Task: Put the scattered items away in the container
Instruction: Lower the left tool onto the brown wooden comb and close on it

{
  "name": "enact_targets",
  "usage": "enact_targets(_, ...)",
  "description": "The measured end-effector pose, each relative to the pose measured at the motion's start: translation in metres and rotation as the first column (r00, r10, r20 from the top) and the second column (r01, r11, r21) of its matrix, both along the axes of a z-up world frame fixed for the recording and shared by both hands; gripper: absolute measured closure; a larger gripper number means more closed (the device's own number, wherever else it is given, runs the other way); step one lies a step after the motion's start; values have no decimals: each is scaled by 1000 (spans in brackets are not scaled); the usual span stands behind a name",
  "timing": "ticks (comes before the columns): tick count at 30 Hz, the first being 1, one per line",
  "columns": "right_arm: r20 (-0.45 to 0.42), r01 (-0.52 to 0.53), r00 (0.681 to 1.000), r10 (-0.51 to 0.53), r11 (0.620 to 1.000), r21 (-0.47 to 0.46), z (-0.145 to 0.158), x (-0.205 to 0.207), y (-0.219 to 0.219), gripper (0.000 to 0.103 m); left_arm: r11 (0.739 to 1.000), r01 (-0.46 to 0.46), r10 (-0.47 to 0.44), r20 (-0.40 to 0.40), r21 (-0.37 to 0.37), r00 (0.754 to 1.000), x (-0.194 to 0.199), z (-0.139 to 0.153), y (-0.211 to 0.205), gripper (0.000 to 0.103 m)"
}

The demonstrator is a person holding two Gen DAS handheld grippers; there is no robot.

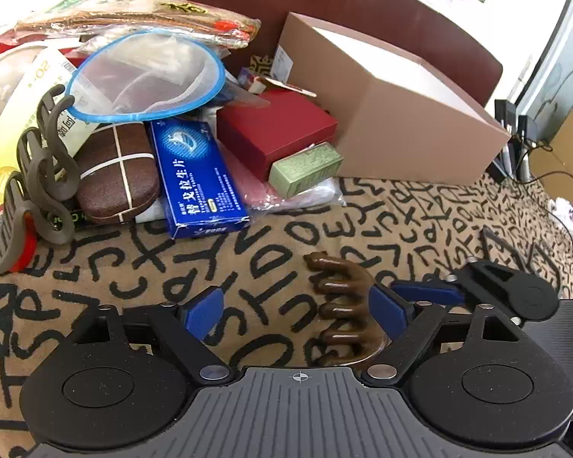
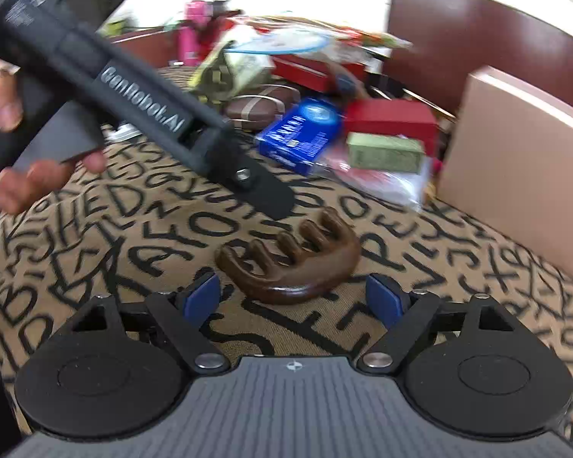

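Observation:
A brown hair claw clip [image 1: 343, 305] lies on the letter-patterned cloth [image 1: 172, 267]. My left gripper [image 1: 296, 309] is open, low over the cloth, with the clip just inside its right finger [image 1: 387, 309]. My right gripper [image 2: 294, 301] is open too, just short of the same clip [image 2: 298, 263]; it also shows in the left wrist view [image 1: 477, 290], at the right. The left gripper's handle [image 2: 145, 87] crosses the right wrist view. A tan cardboard box [image 1: 397, 114] stands behind.
A pile lies at the back left: a blue medicine box [image 1: 195, 175], a red box [image 1: 275, 129], a green box [image 1: 305, 168], a brown case [image 1: 114, 171], a grey claw clip [image 1: 38, 175], a blue-rimmed net [image 1: 145, 76]. A brown chair back [image 1: 324, 4] stands behind.

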State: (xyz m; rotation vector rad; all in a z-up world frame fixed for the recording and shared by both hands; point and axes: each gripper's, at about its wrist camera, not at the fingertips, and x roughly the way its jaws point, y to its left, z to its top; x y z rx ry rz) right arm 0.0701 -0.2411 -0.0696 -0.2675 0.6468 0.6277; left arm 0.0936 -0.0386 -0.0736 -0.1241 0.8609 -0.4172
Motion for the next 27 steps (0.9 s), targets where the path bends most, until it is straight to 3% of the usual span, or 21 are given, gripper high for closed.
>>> enact_targets(3,-39,124,992,-122,991,42,3,0,5,10,1000,-5,5,6,-9,1000,7,4,0,14)
enact_targets(6,-58,147,988,-143,987,64,1,-1,24,7,1000,-1,1,27,-14,1000,10,11,-1,14)
enact_targets(11,-34,216,976,-215,976,27,-4,1,44,4,1000,-2,3,41,-7,999,9,16,4,14)
enact_targets(15,-41,277,960,-276,960,26,-1,-5,14,5,1000,16,-16,35,-1,999,11,13,7,18)
enact_targets(19,-53,440,897,-438,898,26,1,-9,-33,5,998,56,-56,15,-10,998,19,7,-2,23)
enact_targets(22,-71,509,860,-505,860,46,2,-10,-54,8,994,107,-107,9,-6,994,24,2,-17,31)
enact_targets(27,-48,464,886,-462,885,36,5,-14,-45,19,982,185,-184,-15,34,983,25,-8,-38,50)
